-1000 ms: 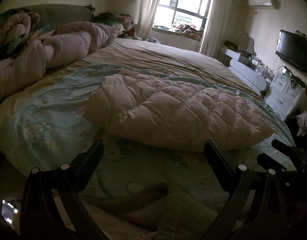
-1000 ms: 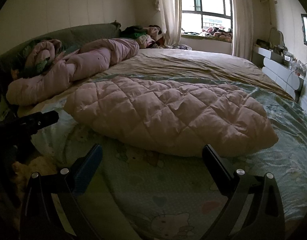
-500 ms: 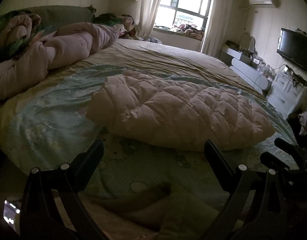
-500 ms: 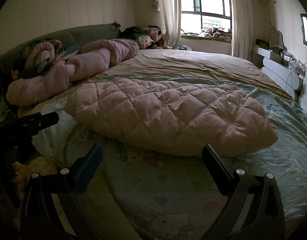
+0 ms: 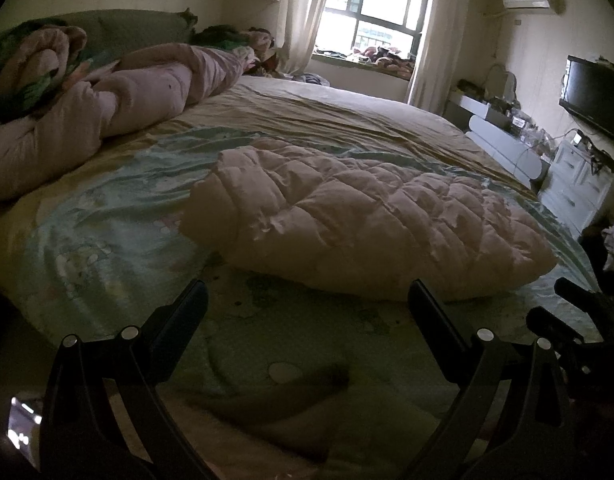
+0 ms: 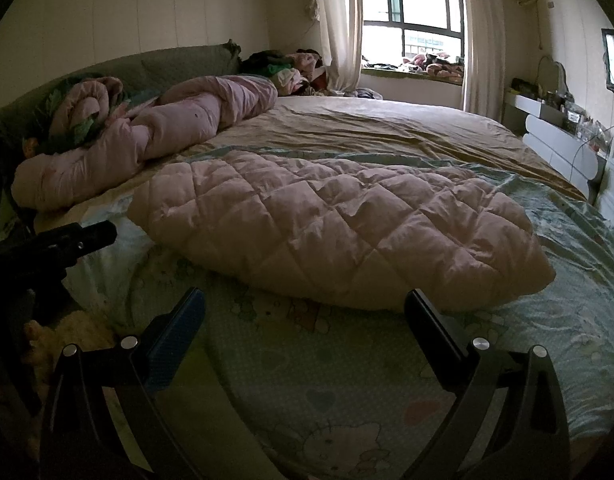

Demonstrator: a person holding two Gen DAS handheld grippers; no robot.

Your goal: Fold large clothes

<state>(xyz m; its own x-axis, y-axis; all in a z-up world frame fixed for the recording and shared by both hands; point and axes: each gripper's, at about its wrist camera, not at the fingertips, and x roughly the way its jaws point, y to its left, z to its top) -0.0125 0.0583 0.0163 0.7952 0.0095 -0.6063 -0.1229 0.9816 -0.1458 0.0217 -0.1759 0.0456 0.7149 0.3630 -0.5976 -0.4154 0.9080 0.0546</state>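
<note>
A pink quilted padded garment (image 5: 367, 224) lies folded in a long bundle across the bed's pale green cartoon-print sheet (image 5: 107, 240); it also shows in the right wrist view (image 6: 339, 224). My left gripper (image 5: 307, 300) is open and empty, just in front of the bundle's near edge. My right gripper (image 6: 305, 304) is open and empty, also just short of the near edge. The right gripper's fingers show at the left view's right edge (image 5: 579, 312), and the left gripper shows at the right view's left edge (image 6: 79, 240).
A rolled pink duvet (image 6: 155, 136) and a green-pink blanket (image 6: 83, 108) lie along the green headboard at the left. A tan sheet (image 6: 367, 128) covers the far bed. White drawers (image 5: 575, 188) and a TV (image 5: 595, 96) stand at the right. Window behind.
Both views have shifted only slightly; the bundle sits a little closer to the left gripper. Both grippers stay open and the garment has not moved.
</note>
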